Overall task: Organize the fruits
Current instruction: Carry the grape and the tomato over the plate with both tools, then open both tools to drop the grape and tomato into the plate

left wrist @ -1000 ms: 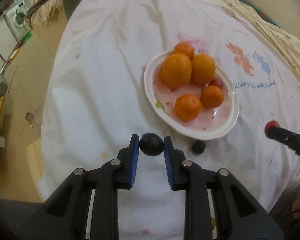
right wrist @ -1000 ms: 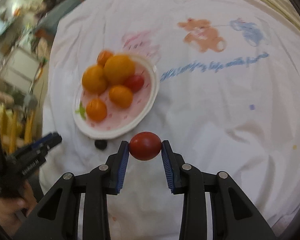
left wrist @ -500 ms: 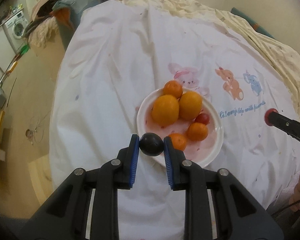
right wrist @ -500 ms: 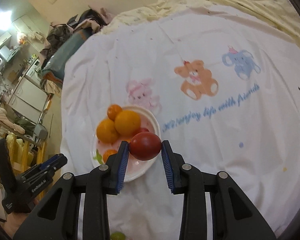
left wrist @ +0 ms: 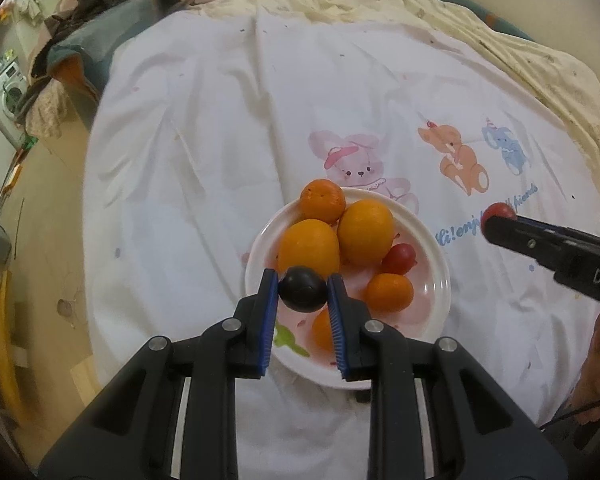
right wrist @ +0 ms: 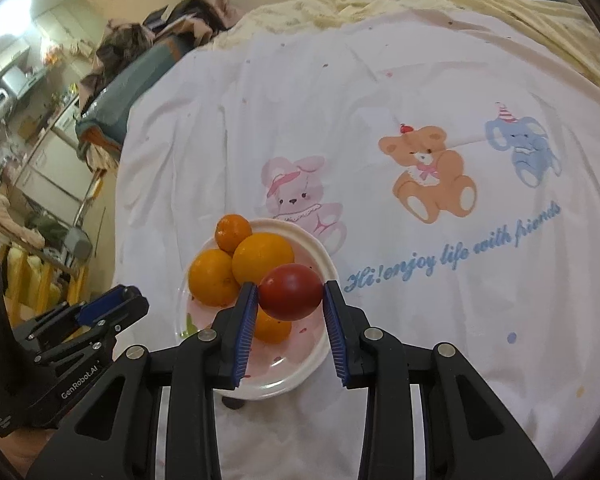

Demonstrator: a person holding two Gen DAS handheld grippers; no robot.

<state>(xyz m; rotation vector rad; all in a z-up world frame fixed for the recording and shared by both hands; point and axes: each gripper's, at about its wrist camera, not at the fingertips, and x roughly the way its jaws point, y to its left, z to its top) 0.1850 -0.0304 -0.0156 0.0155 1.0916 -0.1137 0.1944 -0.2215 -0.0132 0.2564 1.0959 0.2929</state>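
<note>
1. Left gripper [left wrist: 302, 292] is clenched on a dark plum [left wrist: 302, 289], held above the near-left part of the plate [left wrist: 440, 280]. Grip sits across the plum's middle and looks even.
2. Right gripper [right wrist: 291, 297] is clenched on a red tomato [right wrist: 291, 291], held above the plate's right side. In the left wrist view it comes in from the right, well apart from the left gripper.
3. The plate sits on a white sheet [left wrist: 220, 160] over soft bedding and already holds two big oranges [left wrist: 365, 232], three smaller ones and a small red fruit [left wrist: 398, 258].
4. Risk: little bare floor is left. A round fruit let go onto the pile would likely roll, possibly over the low rim onto the sheet.
5. Risk: both grippers aim at the same plate. Lowering together could knock fingers, or nudge an orange [right wrist: 263, 258] out.
6. Risk: soft base. Pressing a fruit on the rim could tip the plate and shift the pile.
7. Risk: the tomato is soft and smooth, so a harder squeeze could bruise or split it, while a looser one could let it slip.
8. Risk: a small dark fruit [right wrist: 233, 403] lies on the sheet against the plate's near rim, mostly hidden behind the fingers. Easy to miss or crush on descent.
9. My call: place one at a time, into the open near part of the plate, and release low.
</note>
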